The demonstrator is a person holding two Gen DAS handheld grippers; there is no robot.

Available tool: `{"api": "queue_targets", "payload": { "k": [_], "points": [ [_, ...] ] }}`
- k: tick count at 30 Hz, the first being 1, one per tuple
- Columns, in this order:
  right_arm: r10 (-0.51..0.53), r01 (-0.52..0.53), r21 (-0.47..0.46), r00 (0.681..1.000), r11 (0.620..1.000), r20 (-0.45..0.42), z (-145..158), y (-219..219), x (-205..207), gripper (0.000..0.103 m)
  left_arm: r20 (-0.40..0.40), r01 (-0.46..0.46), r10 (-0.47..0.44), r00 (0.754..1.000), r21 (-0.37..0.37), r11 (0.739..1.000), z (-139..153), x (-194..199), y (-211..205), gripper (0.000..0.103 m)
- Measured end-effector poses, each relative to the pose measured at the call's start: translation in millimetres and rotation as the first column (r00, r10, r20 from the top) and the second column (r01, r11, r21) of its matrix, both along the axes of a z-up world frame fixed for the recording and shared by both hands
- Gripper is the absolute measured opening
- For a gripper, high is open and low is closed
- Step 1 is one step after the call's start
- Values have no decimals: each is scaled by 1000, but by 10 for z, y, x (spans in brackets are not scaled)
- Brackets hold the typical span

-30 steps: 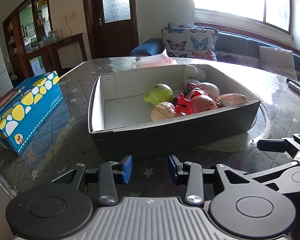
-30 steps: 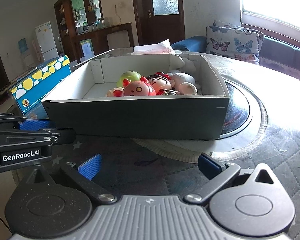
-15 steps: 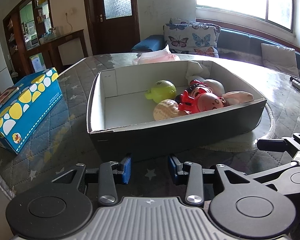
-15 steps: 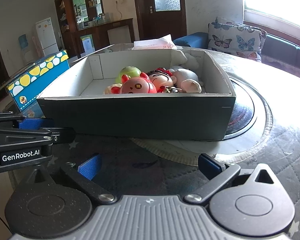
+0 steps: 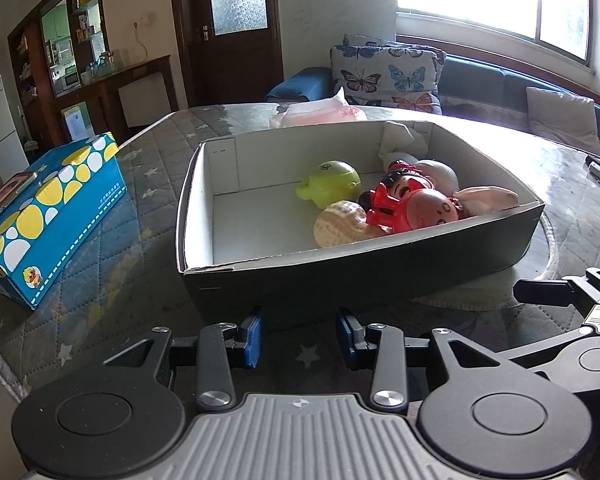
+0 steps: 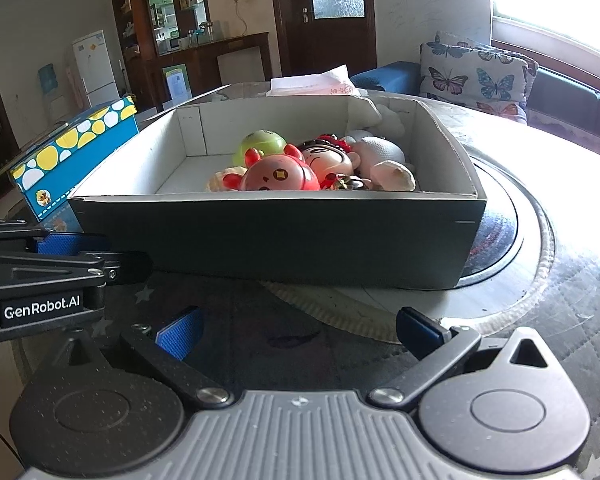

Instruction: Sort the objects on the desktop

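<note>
- Change over the last second: both views now see deeper into the box (image 5: 364,276), so I've raised or tipped both grippers a bit; nothing on the table (image 5: 112,248) shifted.
- Meaning, my guess: sorting looks done or nearly done, since I see no loose toys outside the box in either view.
- Left gripper (image 5: 298,336): blue pads part-way apart, nothing between them, hovering just short of the box's near wall.
- Right gripper (image 6: 296,332): spread wide, empty, also at the near edge of the table, in front of the box.
- Toys bunched at the box's right end: green toy (image 5: 332,182), peanut-shaped toy (image 5: 338,228), red round toy (image 6: 278,174), doll with red headpiece (image 6: 328,158), white plush (image 6: 380,156). Left end of the box floor is bare.
- Left view only: the peanut-shaped toy in full, a remote at the table's right edge, the right gripper's finger.
- Right view only: the red round toy's face, the left gripper's side with its GenRobot.AI label.
- Both: blue dotted tissue box (image 5: 48,216) near the left edge, pink tissue pack (image 5: 320,114) behind the box.
</note>
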State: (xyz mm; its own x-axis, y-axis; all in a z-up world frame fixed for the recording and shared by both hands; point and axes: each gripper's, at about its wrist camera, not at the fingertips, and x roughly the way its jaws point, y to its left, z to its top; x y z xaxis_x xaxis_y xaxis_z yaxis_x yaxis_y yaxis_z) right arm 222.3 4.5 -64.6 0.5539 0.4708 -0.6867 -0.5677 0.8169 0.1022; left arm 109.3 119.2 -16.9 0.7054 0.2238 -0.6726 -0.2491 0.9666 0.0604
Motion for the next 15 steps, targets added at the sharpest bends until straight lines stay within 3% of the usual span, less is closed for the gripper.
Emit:
{"api": "queue_targets", "payload": {
  "k": [15],
  "points": [
    [6, -6, 1, 1000, 1000, -4, -21, 30, 23, 103, -4, -1, 1, 1000, -9, 1000, -6, 22, 29, 40]
  ]
}}
